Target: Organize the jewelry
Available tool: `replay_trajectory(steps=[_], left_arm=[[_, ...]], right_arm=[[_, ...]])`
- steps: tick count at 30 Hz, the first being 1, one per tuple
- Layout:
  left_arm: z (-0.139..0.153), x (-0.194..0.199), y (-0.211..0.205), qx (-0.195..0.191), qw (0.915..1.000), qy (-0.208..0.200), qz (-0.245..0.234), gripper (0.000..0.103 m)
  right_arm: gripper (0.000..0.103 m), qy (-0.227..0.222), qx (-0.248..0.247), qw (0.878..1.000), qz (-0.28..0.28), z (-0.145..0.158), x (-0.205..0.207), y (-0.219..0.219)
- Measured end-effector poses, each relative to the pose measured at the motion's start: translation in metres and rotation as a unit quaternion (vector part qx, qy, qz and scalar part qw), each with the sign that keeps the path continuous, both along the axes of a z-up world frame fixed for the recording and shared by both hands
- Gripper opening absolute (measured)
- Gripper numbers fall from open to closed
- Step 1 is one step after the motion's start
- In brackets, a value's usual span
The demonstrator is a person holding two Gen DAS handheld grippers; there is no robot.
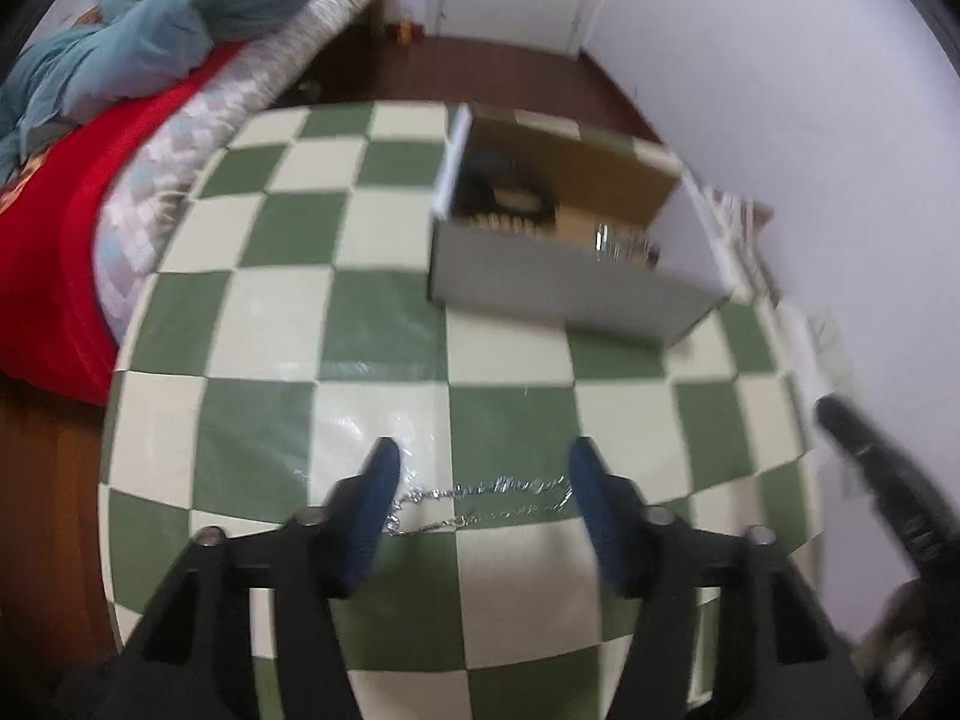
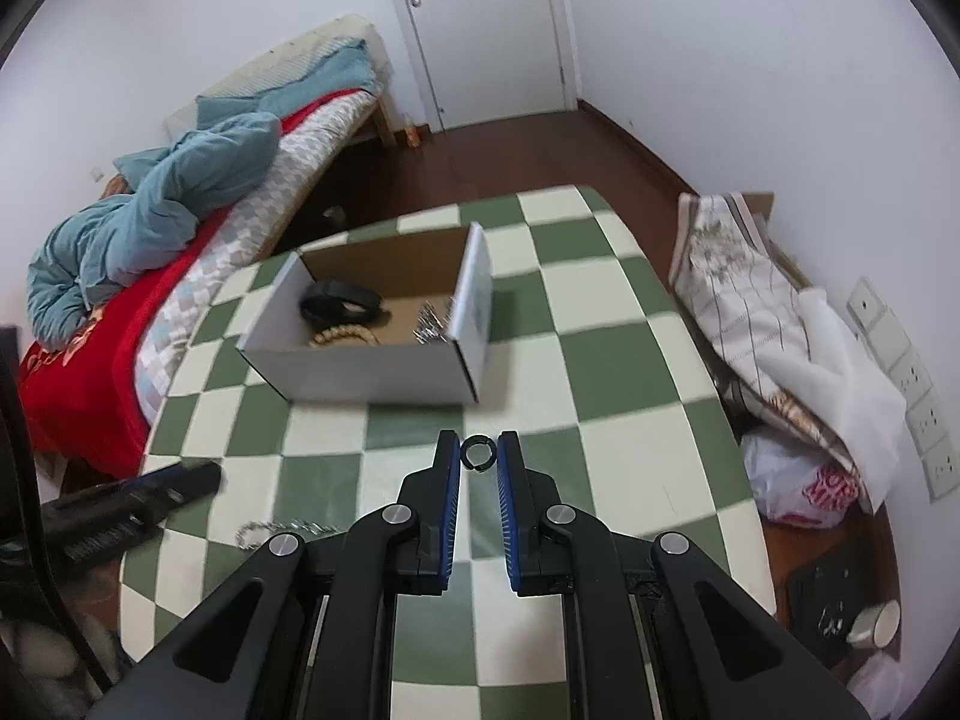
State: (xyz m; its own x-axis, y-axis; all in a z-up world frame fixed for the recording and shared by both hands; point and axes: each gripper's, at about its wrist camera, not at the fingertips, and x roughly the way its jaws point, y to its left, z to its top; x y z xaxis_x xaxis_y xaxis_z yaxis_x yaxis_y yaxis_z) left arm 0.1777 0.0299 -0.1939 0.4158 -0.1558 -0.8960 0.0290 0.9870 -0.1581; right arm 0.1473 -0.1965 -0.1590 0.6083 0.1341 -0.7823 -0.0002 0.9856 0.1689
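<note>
silver chain [image 1: 480,498] lying loose on the green-and-cream checked tabletop [image 1: 384,324], stretched between the spread blue-padded fingers [image 1: 375,516] of the left gripper [image 1: 483,462] but not pinched by them; released, standing wide, pads clear of the links. same chain seen from the right wrist camera as a small coil at about 8 o'clock of the right gripper [image 2: 478,455], near the table's near edge, with the left gripper's black tip just beyond it at 9 o'clock

small black ring [image 2: 477,455] clenched at the very tips of the right gripper, fingers [image 2: 451,480] drawn close with only the ring's width between them, held up off the cloth and not yet over the box

farther out, at 12 o'clock from both grippers, open white cardboard box [image 2: 372,360] sitting on the table, already holding a black band [image 2: 336,303], a string of pale beads [image 2: 345,336] and a cluster of shiny silver pieces [image 2: 432,318]

judged from this: roughly midway or a little past. three sorts of item boxed, ring lifted but still to be carried over and dropped in, chain still to be picked up from the table. no other jewelry visible on the cloth, though motion blur in the left view leaves small pieces uncertain

beyond the table, only a bed with blue and red bedding, a dark wood floor and a white door
</note>
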Motion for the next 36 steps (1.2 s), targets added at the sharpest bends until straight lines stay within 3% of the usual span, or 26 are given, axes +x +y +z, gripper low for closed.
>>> replay_trajectory(steps=[4,7,8,12,14,16,19,24,30,36], left_arm=[[-0.029,0.004,-0.020,0.070,0.9966,0.029,-0.033,0.057],[-0.048,0.002,-0.024,0.090,0.9938,0.051,-0.039,0.060],[-0.048,-0.001,-0.027,0.103,0.9930,0.038,-0.045,0.062],[-0.049,-0.006,-0.026,0.089,0.9947,0.022,-0.047,0.062],[-0.049,-0.009,-0.024,0.078,0.9954,0.015,-0.053,0.053],[-0.044,-0.010,-0.025,0.078,0.9949,0.008,-0.064,0.005],[-0.042,-0.010,-0.022,0.059,0.9962,0.021,-0.060,0.004],[-0.026,-0.013,-0.009,0.029,0.9989,0.007,-0.035,0.004],[0.021,-0.018,0.004,0.016,0.9987,-0.045,-0.017,0.004],[0.064,-0.017,0.003,0.042,0.9934,-0.106,-0.007,0.004]], right_arm=[[0.013,0.017,0.003,1.000,-0.011,-0.014,-0.001,-0.010],[0.013,0.017,0.004,1.000,-0.016,-0.017,-0.002,-0.017],[0.013,0.017,0.004,1.000,-0.017,-0.018,-0.002,-0.018],[0.013,0.022,0.009,1.000,-0.021,-0.023,0.001,-0.020],[0.013,0.025,0.012,0.999,-0.021,-0.025,0.002,-0.020],[0.013,0.025,0.012,0.999,-0.021,-0.026,0.002,-0.018],[0.013,0.024,0.012,0.999,-0.021,-0.027,0.002,-0.017],[0.013,0.023,0.019,0.999,-0.022,-0.025,0.001,-0.016],[0.013,0.011,0.023,1.000,-0.017,-0.015,0.001,-0.014],[0.013,-0.006,0.022,1.000,-0.012,0.000,0.003,-0.008]])
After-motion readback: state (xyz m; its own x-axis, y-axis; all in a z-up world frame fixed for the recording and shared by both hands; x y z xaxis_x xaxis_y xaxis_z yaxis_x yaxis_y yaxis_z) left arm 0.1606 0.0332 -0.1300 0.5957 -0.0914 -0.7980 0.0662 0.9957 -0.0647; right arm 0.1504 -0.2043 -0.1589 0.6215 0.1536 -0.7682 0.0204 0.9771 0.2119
